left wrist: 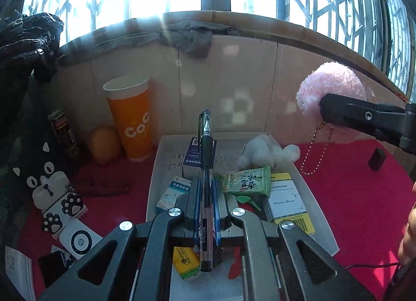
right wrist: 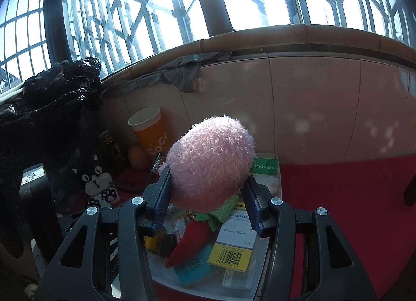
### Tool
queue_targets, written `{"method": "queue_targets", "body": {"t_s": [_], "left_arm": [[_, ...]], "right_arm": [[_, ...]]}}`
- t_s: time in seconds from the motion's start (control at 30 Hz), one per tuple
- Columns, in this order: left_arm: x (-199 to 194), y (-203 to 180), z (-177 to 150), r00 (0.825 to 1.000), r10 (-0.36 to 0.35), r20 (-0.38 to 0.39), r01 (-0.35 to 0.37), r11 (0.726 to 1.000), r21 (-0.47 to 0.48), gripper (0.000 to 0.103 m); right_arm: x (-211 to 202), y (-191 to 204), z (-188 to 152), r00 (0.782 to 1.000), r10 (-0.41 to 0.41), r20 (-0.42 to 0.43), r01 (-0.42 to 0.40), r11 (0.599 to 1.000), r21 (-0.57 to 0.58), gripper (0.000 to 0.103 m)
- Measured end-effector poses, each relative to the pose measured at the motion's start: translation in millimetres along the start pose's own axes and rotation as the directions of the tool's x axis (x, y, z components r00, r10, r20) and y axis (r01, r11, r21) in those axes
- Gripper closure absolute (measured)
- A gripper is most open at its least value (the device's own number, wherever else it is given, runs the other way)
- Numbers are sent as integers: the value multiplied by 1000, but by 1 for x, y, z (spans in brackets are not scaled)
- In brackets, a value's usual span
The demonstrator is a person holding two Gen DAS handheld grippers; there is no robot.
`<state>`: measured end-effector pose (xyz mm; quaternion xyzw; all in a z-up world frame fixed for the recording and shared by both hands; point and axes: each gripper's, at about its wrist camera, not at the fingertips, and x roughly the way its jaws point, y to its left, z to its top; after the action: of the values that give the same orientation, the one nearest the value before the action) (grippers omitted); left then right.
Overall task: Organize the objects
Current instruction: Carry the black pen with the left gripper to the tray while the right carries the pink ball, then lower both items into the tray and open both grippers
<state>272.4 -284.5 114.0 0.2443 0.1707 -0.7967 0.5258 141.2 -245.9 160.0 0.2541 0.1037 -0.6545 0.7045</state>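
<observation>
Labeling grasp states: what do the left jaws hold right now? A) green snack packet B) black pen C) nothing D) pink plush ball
B: in the left wrist view the left gripper is shut on the black pen, above the white tray; the pink plush ball sits in the right gripper.

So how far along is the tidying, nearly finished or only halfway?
Roughly midway, I'd say. Already in the white tray: medicine boxes, a green snack packet and a white fluffy toy. In hand: the left gripper is shut on a black pen, the right gripper on a pink plush ball, both over the tray. Still outside: the orange cup, a dark can and the cat-print boxes.
</observation>
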Motion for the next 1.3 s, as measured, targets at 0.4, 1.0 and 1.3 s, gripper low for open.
{"method": "queue_targets", "body": {"t_s": [0.4,1.0,1.3], "left_arm": [[22,0,-2,998,-5,-66,4,1000,-11,96],[38,12,-9,993,-49,-111,40,996,-81,96],[45,7,-9,983,-129,-134,120,990,-77,69]], "right_arm": [[37,-5,13,998,3,-63,0,999,36,52],[85,-15,1,988,-12,-156,23,997,72,52],[102,-7,8,986,4,-168,1,1000,30,31]]}}
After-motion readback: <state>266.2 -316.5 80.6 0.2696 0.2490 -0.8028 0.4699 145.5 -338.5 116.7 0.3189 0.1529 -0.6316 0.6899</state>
